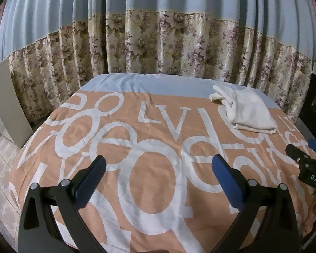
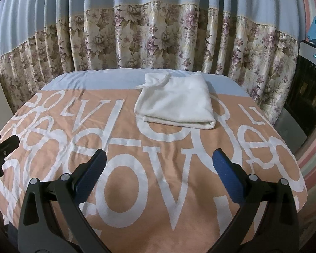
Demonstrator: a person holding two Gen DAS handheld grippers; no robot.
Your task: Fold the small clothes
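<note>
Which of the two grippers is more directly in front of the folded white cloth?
The right gripper: the cloth lies straight ahead; from the left gripper, it sits far right.

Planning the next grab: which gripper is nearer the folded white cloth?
Right. The right gripper is open, facing the folded white cloth almost straight ahead. The left gripper, also open, has it farther off to its right.

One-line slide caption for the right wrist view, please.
Open right gripper hovers over the orange lettered bedspread, facing a folded white garment lying near the floral curtain.
</note>
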